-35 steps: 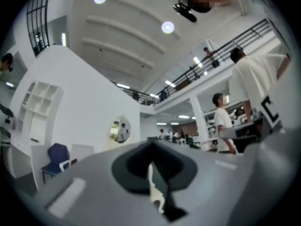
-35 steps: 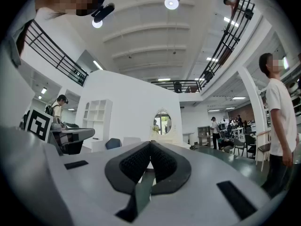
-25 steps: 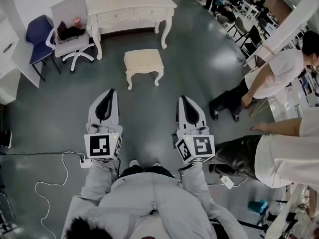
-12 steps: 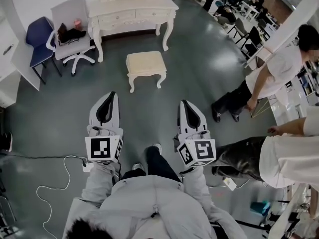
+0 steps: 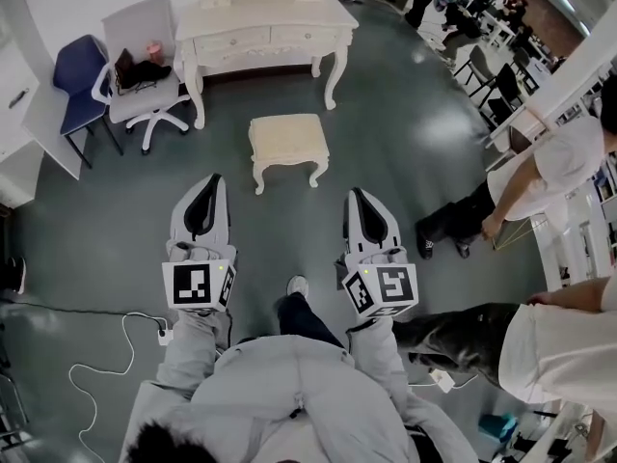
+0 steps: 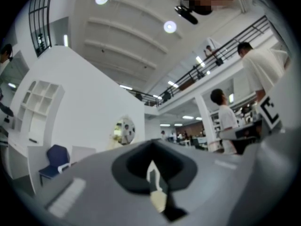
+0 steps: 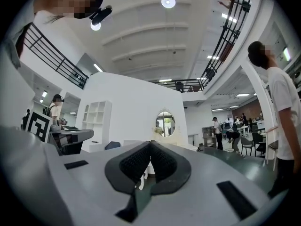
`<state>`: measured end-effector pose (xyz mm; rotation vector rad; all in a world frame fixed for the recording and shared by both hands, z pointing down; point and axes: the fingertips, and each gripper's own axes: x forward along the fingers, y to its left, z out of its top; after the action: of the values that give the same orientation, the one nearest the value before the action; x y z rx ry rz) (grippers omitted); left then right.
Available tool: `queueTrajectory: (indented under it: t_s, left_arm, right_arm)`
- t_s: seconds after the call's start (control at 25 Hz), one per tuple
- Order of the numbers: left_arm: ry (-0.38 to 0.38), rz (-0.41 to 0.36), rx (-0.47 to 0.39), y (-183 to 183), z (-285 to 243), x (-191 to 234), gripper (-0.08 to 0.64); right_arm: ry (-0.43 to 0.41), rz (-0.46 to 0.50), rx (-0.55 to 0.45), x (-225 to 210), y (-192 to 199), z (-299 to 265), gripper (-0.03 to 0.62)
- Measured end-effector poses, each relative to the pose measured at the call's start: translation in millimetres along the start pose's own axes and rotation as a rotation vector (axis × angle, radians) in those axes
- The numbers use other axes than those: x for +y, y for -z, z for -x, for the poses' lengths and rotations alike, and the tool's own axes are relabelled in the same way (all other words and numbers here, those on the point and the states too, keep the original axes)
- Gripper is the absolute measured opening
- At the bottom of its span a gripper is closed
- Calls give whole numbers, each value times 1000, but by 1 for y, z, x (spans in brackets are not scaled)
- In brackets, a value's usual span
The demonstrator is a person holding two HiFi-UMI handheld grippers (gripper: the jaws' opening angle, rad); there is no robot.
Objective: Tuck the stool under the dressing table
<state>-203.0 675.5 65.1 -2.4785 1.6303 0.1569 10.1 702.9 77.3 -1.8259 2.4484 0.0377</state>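
Stool (image 5: 286, 141) stands on the floor clear of the dressing table (image 5: 265, 29), not yet tucked; left gripper (image 5: 214, 177) and right gripper (image 5: 355, 193) hang short of it, jaws closed, empty.

stool (image 5: 287, 139): cream, padded squarish top, four curved legs, upright, mid-scene | table (image 5: 265, 25): cream, front drawers (probably three, view small), curved legs, far side | relation: stool on table's near side, apart, slightly right of centre, not tucked under
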Motion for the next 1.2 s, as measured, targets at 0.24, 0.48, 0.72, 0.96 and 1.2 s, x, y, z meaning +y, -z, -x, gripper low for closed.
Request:
queueTrajectory:
  t_s: [0.24,0.48,0.72,0.96,1.2]
  left_arm:
    - [-25,7,-7,4,-73,0,9]
    - [-39,-1,4,15,-134,-8,9]
    - [-68,3,1,28,-176,-14,9]
    - [-82,-10,32,42,-200,-17,9]
    - [-88,-20,57,57,-224,-5,9]
  right_arm:
    - [-28,11,-10,-48,-9,-62,3]
    - [-61,11,-8,-93,-7,-114,2]
    - [-92,6,-2,-127,4,-149,2]
    - [-120,-20,18,-145,18,-175,2]
    - [-123,-28,40,-155,31,-202,3]
